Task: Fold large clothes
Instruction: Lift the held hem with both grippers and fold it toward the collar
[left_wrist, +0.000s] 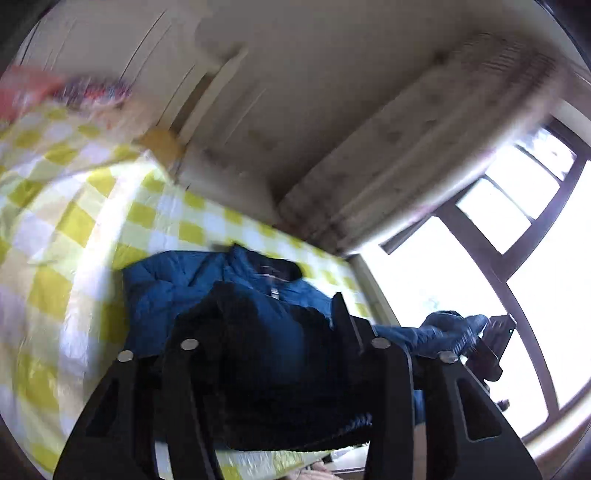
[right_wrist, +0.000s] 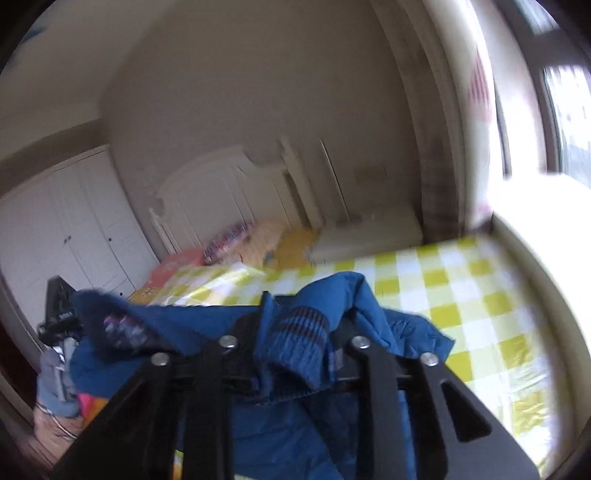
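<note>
A blue quilted jacket lies partly lifted over a bed with a yellow and white checked sheet. My left gripper is shut on a dark bunched part of the jacket that fills the gap between its fingers. In the right wrist view the jacket hangs over the sheet, and my right gripper is shut on its ribbed striped cuff. The right gripper shows at the right of the left wrist view with the sleeve end in it. The left gripper shows at the far left.
A white headboard and coloured pillows stand at the bed's far end. White wardrobe doors are on the left. A bright window and curtain border the bed's right side. More clothes are heaped at the lower left.
</note>
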